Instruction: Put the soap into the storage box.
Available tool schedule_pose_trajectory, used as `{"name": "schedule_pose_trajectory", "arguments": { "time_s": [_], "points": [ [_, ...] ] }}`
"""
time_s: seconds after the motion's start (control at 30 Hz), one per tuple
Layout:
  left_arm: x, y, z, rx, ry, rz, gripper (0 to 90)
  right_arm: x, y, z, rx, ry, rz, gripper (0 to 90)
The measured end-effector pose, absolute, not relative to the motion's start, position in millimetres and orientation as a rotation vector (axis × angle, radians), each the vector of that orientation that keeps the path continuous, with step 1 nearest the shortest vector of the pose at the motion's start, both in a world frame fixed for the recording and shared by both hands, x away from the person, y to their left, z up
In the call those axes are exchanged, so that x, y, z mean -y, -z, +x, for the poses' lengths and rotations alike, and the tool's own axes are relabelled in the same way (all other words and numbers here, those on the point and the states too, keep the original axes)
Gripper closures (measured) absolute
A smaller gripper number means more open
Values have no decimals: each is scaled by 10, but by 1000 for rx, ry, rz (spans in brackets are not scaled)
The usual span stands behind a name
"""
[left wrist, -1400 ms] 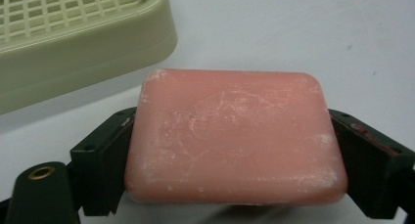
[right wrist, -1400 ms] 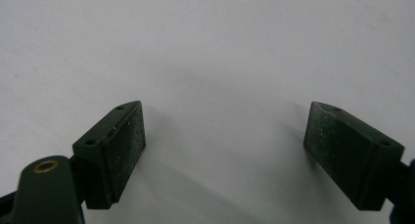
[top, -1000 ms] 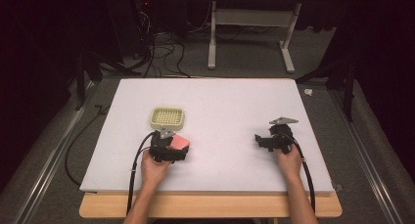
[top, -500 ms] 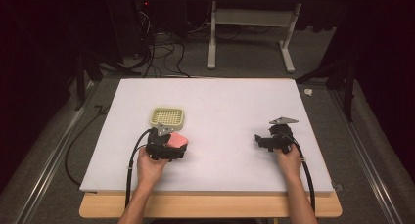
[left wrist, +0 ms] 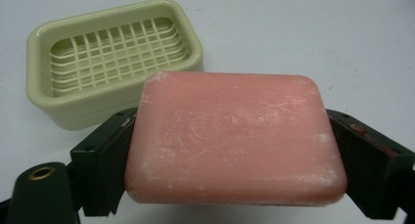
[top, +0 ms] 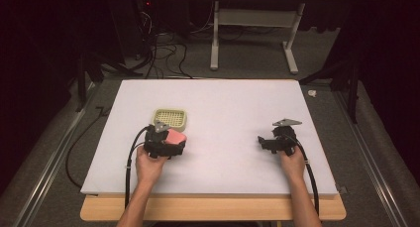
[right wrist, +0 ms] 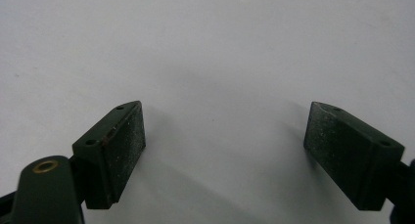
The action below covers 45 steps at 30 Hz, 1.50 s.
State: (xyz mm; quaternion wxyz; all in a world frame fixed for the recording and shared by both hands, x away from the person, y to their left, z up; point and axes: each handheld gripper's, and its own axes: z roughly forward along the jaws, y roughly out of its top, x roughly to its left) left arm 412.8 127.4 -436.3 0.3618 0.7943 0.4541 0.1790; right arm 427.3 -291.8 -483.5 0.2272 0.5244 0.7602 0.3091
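left gripper clamped on pink soap beside empty green soap dish; right gripper wide, empty

Both forearms are showing bare, no sleeves. Each gripper is wearing black, blocky jaws with small screw holes, trailing a black cable, carrying a grey three-cornered plate on top.

A big white board on a wooden table, grey carpet floor all around, black cables lying in a tangle behind, white legs of a desk at the back, dark room beyond
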Motion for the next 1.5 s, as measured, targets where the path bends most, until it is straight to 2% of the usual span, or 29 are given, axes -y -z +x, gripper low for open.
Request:
{"name": "schedule_pose_trajectory", "arguments": {
  "time_s": [1.5],
  "points": [
    [-1516,4073,4495,-1279,-498,1964,139,2918,4836,4273,-2094,-853,1443,161]
  ]
}}
